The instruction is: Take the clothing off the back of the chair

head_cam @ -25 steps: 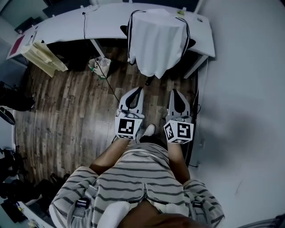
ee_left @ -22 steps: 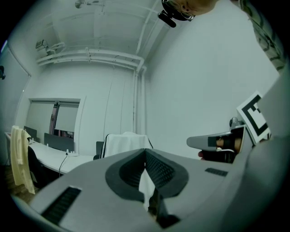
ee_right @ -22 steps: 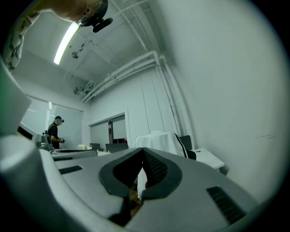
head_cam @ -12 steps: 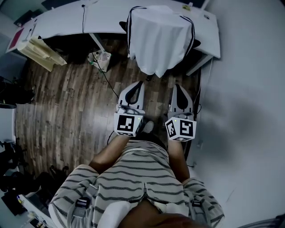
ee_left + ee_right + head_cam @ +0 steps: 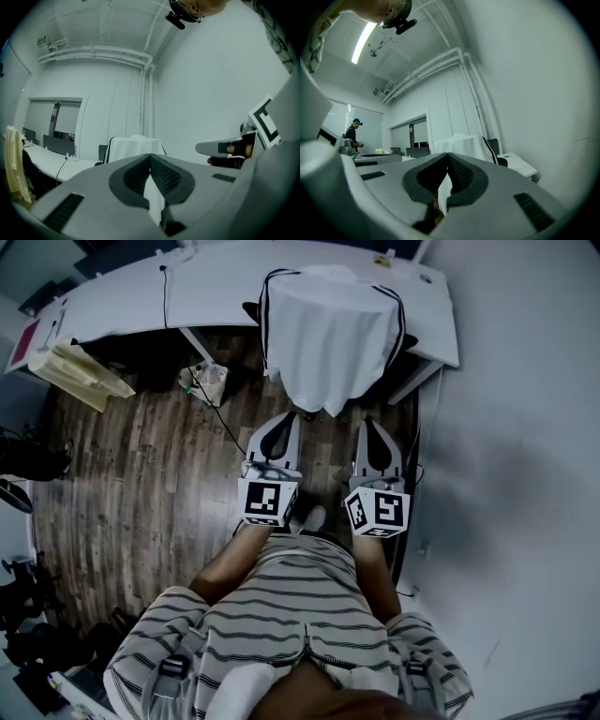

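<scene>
A white garment with dark side stripes (image 5: 328, 334) hangs over the back of a chair pushed up to the white desk (image 5: 187, 287). It also shows straight ahead as the draped garment (image 5: 133, 147) in the left gripper view and as the same white garment (image 5: 461, 145) in the right gripper view. My left gripper (image 5: 288, 418) and right gripper (image 5: 366, 424) are held level side by side, both shut and empty, their tips a short way in front of the garment's lower hem without touching it.
A wall (image 5: 525, 427) runs close on the right. A cable (image 5: 211, 395) trails from the desk across the wooden floor to a small bag (image 5: 208, 382). A yellowish cloth (image 5: 75, 371) hangs at the desk's left end. A person (image 5: 352, 133) stands far off.
Both grippers have moved forward together toward the chair, and the garment now lies closer to their tips. Jaws stayed shut.
</scene>
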